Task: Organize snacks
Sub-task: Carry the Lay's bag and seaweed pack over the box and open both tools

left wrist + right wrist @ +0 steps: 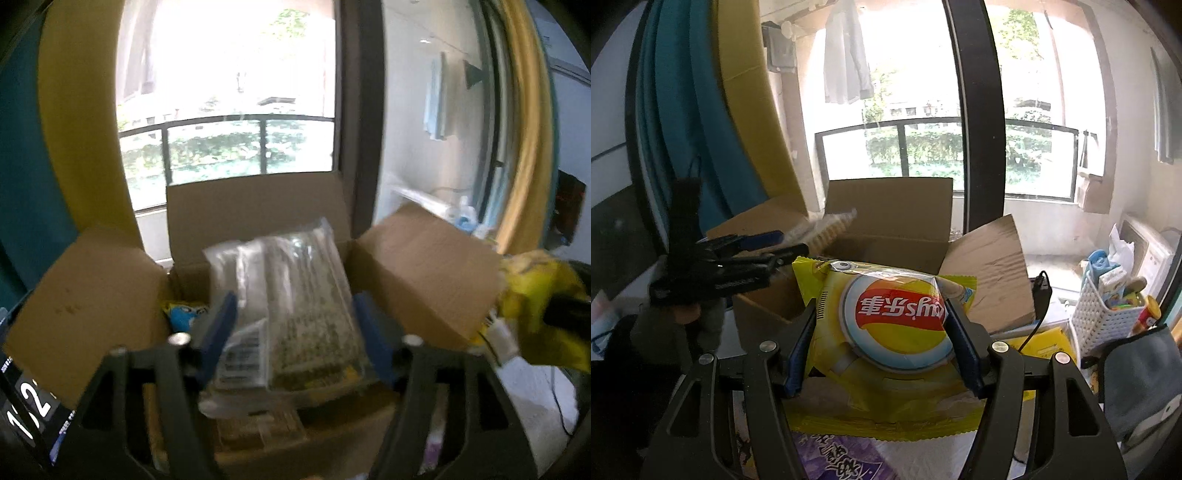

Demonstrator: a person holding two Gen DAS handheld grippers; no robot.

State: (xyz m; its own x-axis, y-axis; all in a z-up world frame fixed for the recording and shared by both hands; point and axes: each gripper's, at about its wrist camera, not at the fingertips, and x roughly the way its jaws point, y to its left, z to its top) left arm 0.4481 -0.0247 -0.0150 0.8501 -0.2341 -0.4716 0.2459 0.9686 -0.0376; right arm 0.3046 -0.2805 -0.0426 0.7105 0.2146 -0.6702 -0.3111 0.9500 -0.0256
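My left gripper (295,314) is shut on a clear plastic snack packet (284,302) and holds it over the open cardboard box (255,206). A blue and yellow snack (184,314) lies inside the box. My right gripper (882,314) is shut on a yellow Lay's chip bag (897,325), held in front of the same box (890,214). In the right wrist view the left gripper (790,242) shows at the left with the clear packet (827,225) over the box. In the left wrist view the yellow bag (535,295) shows at the right edge.
The box flaps (424,277) stand open on all sides. A white perforated basket (1108,310) with small items stands at the right. A purple packet (831,458) lies on a white surface below the bag. A grey cloth (1145,376) and a black cable (1038,306) are at the right.
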